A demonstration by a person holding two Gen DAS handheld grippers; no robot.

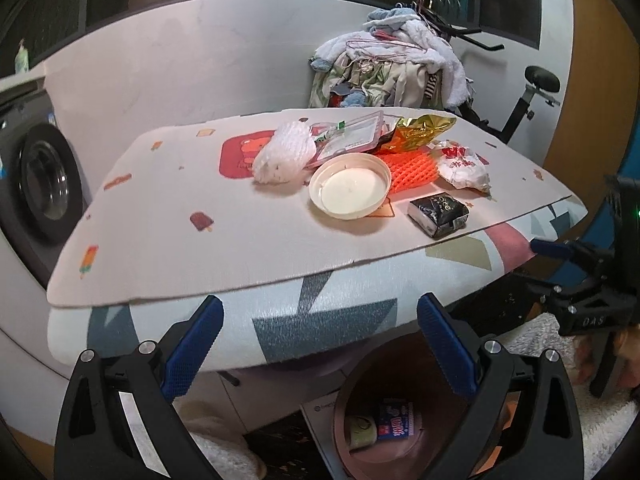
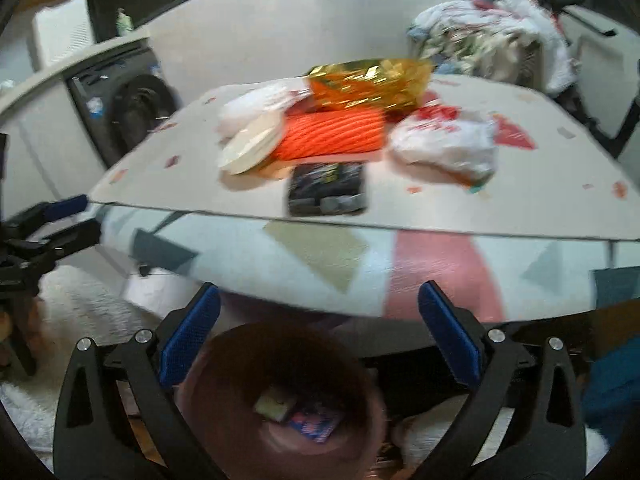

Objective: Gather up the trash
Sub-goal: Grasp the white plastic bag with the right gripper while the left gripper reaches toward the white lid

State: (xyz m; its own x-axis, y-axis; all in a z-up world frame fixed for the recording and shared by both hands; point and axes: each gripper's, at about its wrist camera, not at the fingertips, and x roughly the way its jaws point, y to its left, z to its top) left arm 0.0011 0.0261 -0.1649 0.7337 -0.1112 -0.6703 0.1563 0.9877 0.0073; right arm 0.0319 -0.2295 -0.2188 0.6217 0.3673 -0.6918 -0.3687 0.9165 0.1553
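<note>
Both tools (image 1: 320,344) (image 2: 318,340) agape; bin (image 1: 348,396) w/ 2 scraps.

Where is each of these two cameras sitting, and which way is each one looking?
Left wrist view: on the left gripper, looking forward between its open fingers at the table of trash; the right gripper shows at right.
Right wrist view: on the right gripper, open, facing the same table from farther right; the left gripper shows at left.
Both share: white lid, black packet, orange net, bin below.
</note>
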